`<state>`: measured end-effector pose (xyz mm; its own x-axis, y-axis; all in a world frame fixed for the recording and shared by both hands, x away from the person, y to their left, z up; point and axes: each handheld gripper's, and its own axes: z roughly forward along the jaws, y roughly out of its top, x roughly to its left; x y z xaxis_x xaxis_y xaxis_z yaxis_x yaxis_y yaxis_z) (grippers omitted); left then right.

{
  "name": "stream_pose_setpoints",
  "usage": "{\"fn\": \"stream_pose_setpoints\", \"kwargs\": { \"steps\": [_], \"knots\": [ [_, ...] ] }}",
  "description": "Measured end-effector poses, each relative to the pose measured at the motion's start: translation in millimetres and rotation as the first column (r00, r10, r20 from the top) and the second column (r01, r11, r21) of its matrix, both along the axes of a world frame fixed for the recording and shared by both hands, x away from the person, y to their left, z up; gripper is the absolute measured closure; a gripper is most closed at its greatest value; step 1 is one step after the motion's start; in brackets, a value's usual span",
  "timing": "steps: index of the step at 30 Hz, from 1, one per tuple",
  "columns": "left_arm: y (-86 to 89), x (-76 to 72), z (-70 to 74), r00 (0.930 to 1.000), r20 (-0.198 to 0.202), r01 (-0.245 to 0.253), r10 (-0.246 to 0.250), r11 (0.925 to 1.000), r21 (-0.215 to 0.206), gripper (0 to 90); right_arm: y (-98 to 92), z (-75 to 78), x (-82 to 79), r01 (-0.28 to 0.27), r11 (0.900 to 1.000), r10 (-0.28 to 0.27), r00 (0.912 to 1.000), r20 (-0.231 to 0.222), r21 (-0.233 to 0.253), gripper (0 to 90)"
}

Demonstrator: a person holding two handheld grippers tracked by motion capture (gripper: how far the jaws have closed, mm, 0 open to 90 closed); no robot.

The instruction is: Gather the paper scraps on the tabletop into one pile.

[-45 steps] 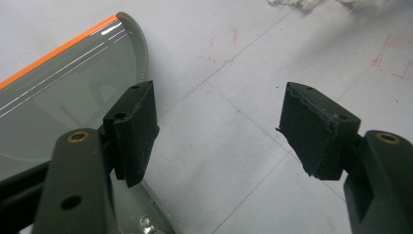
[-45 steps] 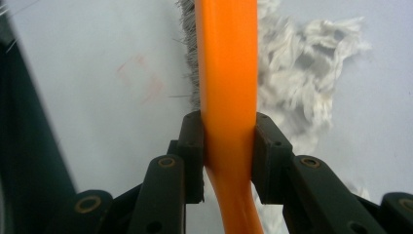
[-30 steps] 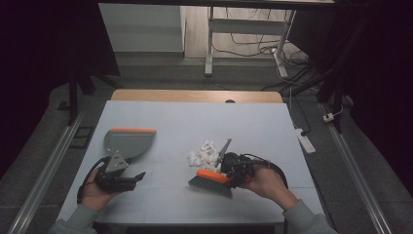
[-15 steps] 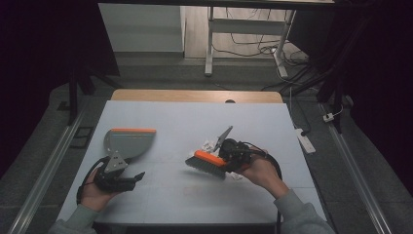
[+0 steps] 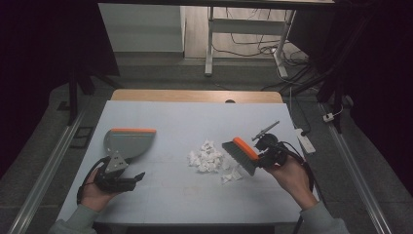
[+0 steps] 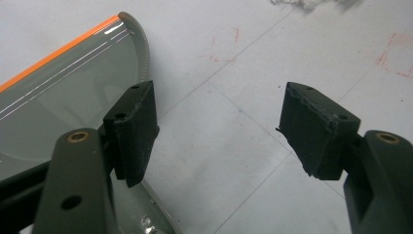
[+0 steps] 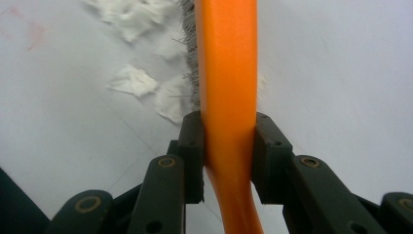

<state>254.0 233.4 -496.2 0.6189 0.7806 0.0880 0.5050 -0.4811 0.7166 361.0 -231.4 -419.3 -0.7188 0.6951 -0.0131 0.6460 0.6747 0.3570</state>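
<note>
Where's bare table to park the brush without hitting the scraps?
Bare table runs along the near edge, between the left hand-held gripper and the right hand. The far strip behind the dustpan is free too. Paper scraps crowd the brush.

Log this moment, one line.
right gripper: shut on brush | brush beside paper scraps | left gripper: open near dustpan

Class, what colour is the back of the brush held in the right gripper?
Orange; the brush shows it best in the right gripper view.
</note>
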Motion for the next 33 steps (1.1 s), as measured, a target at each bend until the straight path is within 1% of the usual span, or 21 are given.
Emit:
{"fn": "stream_pose_setpoints", "kwargs": {
  "steps": [1,4,8,10,12,14,16,18,21,24,27,29,31,32,33],
  "knots": [
    [-0.3,0.0,0.0,1.0000,-0.001,0.000,0.000,1.0000,0.003,30.6,-3.6,-0.5,0.4,0.022,1.000,-0.022,0.9997,-0.011,0.004,69.1],
    [-0.9,0.1,-0.1,1.0000,0.000,0.002,-0.002,1.0000,0.006,30.5,-10.6,-2.3,0.4,0.065,0.998,-0.065,0.9975,-0.028,-0.002,69.1],
    [-0.6,-0.3,0.2,1.0000,0.000,0.002,-0.002,1.0000,0.004,30.5,-18.4,-5.0,1.8,0.122,0.992,-0.123,0.9915,-0.042,-0.028,69.1],
    [-0.5,-0.4,0.2,1.0000,0.001,0.003,-0.003,1.0000,0.004,30.5,-23.7,-6.1,3.6,0.159,0.986,-0.161,0.9858,-0.048,-0.042,69.1],
    [-0.7,-0.2,0.1,1.0000,0.000,0.005,-0.005,1.0000,0.004,30.5,-28.9,-8.0,5.7,0.198,0.978,-0.201,0.9783,-0.050,-0.064,69.2],
    [-0.9,0.1,-0.1,1.0000,-0.001,0.006,-0.006,1.0000,0.004,30.5,-33.7,-11.6,8.4,0.227,0.971,-0.232,0.9701,-0.071,-0.079,69.2],
    [-1.0,0.4,-0.2,1.0000,0.000,0.008,-0.008,1.0000,0.004,30.5,-35.1,-16.0,10.9,0.243,0.964,-0.252,0.9642,-0.081,-0.109,69.2],
    [-0.8,0.4,-0.1,1.0000,-0.001,0.010,-0.010,0.9999,0.003,30.5,-33.1,-19.2,12.4,0.252,0.961,-0.262,0.9618,-0.079,-0.118,69.3],
    [-0.2,0.1,0.2,0.9999,0.002,0.011,-0.011,0.9999,-0.001,30.6,-23.1,-18.9,13.5,0.238,0.965,-0.250,0.9610,-0.119,-0.106,69.3],
    [-0.1,-0.4,0.1,0.9999,0.004,0.014,-0.014,0.9999,-0.003,30.6,-7.8,-19.9,15.7,0.215,0.968,-0.231,0.9651,-0.123,-0.129,69.3],
    [-0.1,-0.9,0.2,0.9999,0.006,0.015,-0.015,0.9999,-0.004,30.6,5.9,-20.3,21.5,0.203,0.970,-0.220,0.9671,-0.128,-0.130,69.4],
    [0.3,-0.9,0.4,0.9999,0.005,0.015,-0.015,0.9999,-0.005,30.6,14.5,-20.2,25.1,0.193,0.975,-0.208,0.9685,-0.137,-0.111,69.4],
    [0.6,-0.6,0.3,0.9999,0.004,0.015,-0.015,0.9999,-0.005,30.6,23.2,-20.8,27.8,0.182,0.981,-0.192,0.9688,-0.157,-0.072,69.4],
    [0.5,-0.6,0.2,0.9999,0.004,0.014,-0.014,0.9999,-0.004,30.6,27.5,-21.3,28.9,0.169,0.984,-0.176,0.9709,-0.163,-0.054,69.4],
    [0.6,-0.7,0.2,0.9999,0.004,0.014,-0.014,0.9999,-0.005,30.6,31.0,-21.3,29.7,0.167,0.986,-0.169,0.9714,-0.166,-0.029,69.3]
  ]
}}
